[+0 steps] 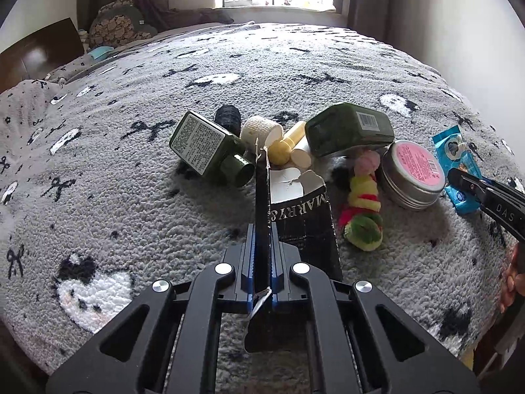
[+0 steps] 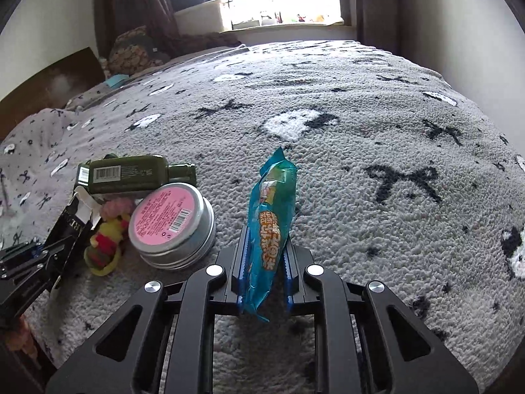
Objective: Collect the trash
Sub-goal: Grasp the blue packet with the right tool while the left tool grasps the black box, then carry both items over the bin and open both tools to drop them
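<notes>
My left gripper (image 1: 262, 229) is shut on a flattened black cardboard box (image 1: 305, 213) with white torn flaps, held above the grey bed blanket; the box also shows in the right wrist view (image 2: 73, 226). My right gripper (image 2: 264, 246) is shut on a blue snack wrapper (image 2: 269, 223), held upright; the wrapper also shows in the left wrist view (image 1: 459, 170) at the far right with the right gripper (image 1: 459, 179) on it.
On the blanket (image 1: 131, 197) lie two dark green bottles (image 1: 206, 147) (image 1: 351, 129), a gauze roll (image 1: 261, 129), yellow tubes (image 1: 288, 147), a black spool (image 1: 228, 116), coloured hair ties (image 1: 362, 210) and a round tin with pink label (image 1: 413, 174). Pillows (image 1: 115, 29) lie at the far left.
</notes>
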`<state>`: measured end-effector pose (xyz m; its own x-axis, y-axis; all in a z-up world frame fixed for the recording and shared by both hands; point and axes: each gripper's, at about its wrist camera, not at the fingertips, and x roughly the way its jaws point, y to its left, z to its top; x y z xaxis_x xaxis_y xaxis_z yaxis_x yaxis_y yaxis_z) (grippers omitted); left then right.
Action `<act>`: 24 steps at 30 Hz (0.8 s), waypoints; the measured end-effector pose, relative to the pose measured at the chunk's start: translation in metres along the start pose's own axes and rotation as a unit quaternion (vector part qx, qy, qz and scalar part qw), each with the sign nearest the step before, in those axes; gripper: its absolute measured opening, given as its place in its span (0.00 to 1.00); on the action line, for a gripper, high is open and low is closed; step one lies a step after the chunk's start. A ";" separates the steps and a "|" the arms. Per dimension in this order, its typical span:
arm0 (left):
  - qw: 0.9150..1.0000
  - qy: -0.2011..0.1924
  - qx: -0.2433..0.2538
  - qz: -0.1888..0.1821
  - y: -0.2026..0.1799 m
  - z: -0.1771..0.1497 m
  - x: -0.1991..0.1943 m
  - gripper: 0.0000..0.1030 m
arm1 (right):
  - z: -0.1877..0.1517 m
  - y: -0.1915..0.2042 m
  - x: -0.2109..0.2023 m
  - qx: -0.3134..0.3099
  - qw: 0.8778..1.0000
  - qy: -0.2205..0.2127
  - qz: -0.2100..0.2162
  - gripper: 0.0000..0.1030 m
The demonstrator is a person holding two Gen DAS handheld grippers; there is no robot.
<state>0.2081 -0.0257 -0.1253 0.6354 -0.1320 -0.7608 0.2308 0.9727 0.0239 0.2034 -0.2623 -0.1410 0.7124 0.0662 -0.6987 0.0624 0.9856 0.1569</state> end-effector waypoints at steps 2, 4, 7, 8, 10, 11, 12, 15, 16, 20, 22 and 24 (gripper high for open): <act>1.000 -0.003 0.003 0.002 0.001 -0.004 -0.007 0.05 | -0.001 0.001 -0.008 -0.005 1.000 -0.004 -0.002 0.11; 1.000 -0.008 0.003 0.006 0.003 -0.009 -0.015 0.05 | -0.003 0.002 -0.018 -0.012 1.000 -0.011 -0.009 0.11; 1.000 -0.018 0.005 0.011 0.006 -0.018 -0.030 0.05 | -0.007 0.001 -0.034 -0.017 1.000 -0.022 -0.014 0.11; 1.000 -0.021 0.005 0.010 0.006 -0.021 -0.036 0.05 | -0.009 0.000 -0.040 -0.018 0.999 -0.026 -0.017 0.11; 1.000 -0.030 0.002 0.008 0.008 -0.027 -0.048 0.05 | -0.012 -0.002 -0.052 -0.019 0.999 -0.033 -0.017 0.11; 0.999 -0.035 0.000 0.006 0.009 -0.030 -0.055 0.05 | -0.014 -0.003 -0.058 -0.021 0.999 -0.037 -0.018 0.11; 0.999 -0.040 -0.001 0.005 0.009 -0.032 -0.062 0.05 | -0.016 -0.003 -0.065 -0.024 0.999 -0.041 -0.017 0.11; 0.998 -0.058 0.003 0.001 0.006 -0.039 -0.084 0.05 | -0.022 0.000 -0.088 -0.034 0.998 -0.056 -0.013 0.11; 0.998 -0.064 0.005 0.000 0.004 -0.041 -0.091 0.05 | -0.025 0.002 -0.097 -0.039 0.997 -0.062 -0.011 0.11; 0.996 -0.091 0.007 -0.004 -0.003 -0.051 -0.122 0.05 | -0.035 0.013 -0.130 -0.058 0.995 -0.085 0.006 0.11; 0.995 -0.102 0.007 -0.007 -0.005 -0.057 -0.134 0.05 | -0.040 0.018 -0.146 -0.067 0.993 -0.097 0.015 0.11; 0.994 -0.110 0.008 -0.008 -0.007 -0.063 -0.145 0.05 | -0.047 0.023 -0.161 -0.077 0.991 -0.108 0.023 0.11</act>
<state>0.0679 -0.0017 -0.0560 0.7773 -0.1873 -0.6006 0.2523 0.9673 0.0249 0.0572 -0.2432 -0.0572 0.8461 0.0932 -0.5248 -0.0691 0.9955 0.0654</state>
